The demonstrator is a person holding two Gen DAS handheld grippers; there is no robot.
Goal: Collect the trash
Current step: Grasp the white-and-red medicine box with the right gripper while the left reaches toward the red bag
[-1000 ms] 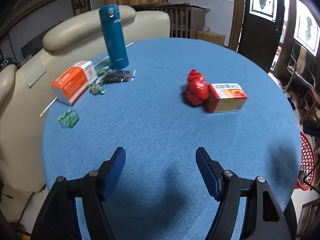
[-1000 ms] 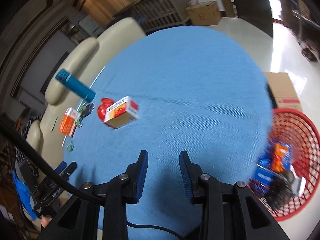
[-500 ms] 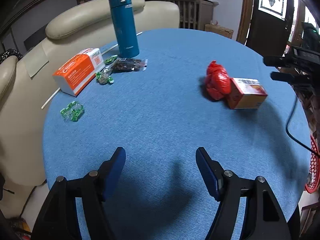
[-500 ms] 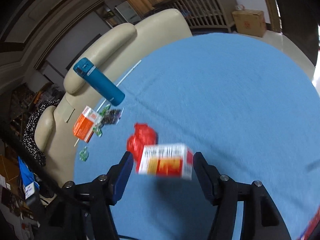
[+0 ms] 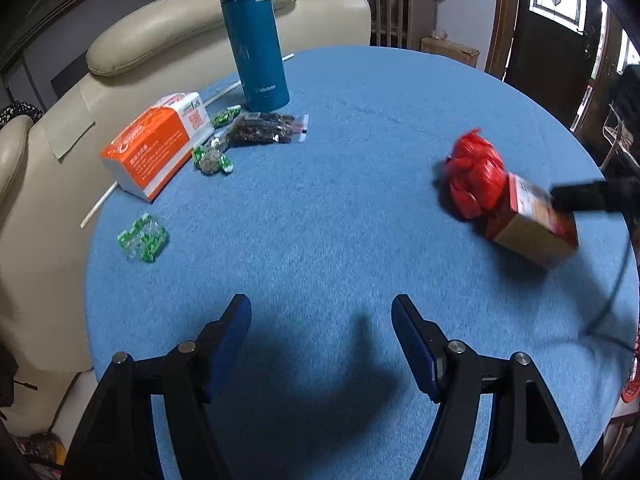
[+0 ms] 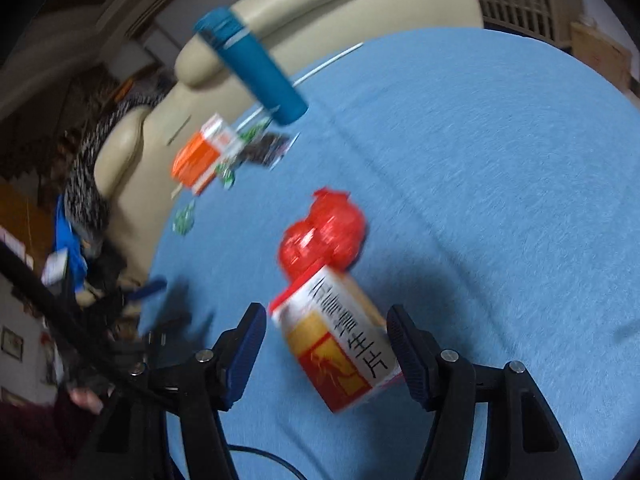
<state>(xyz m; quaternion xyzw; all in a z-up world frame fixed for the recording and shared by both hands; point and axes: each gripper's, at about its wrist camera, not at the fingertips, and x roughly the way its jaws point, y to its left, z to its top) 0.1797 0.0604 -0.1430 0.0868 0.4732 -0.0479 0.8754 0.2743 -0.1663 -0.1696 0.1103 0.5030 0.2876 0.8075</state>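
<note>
A red and yellow carton (image 6: 340, 340) lies on the blue round table (image 6: 500, 160), between the open jaws of my right gripper (image 6: 326, 344). It touches a red crumpled wrapper (image 6: 324, 232) behind it. In the left wrist view the carton (image 5: 536, 224) and the wrapper (image 5: 476, 178) sit at the right, with the right gripper's fingers (image 5: 588, 196) at the carton. My left gripper (image 5: 322, 336) is open and empty above the table's near side. Green candy wrappers (image 5: 142, 238) and a dark snack bag (image 5: 264, 132) lie at the left.
A teal flask (image 5: 256, 36) stands at the back left beside an orange and white box (image 5: 156, 144). More green wrappers (image 5: 212, 158) lie by the box. A cream sofa (image 5: 48, 128) borders the table on the left. A red basket rim (image 5: 630, 384) shows at the far right.
My right gripper has opened wide and moved in on the carton, which now lies between its jaws and is tilted. My left gripper has moved forward over the table.
</note>
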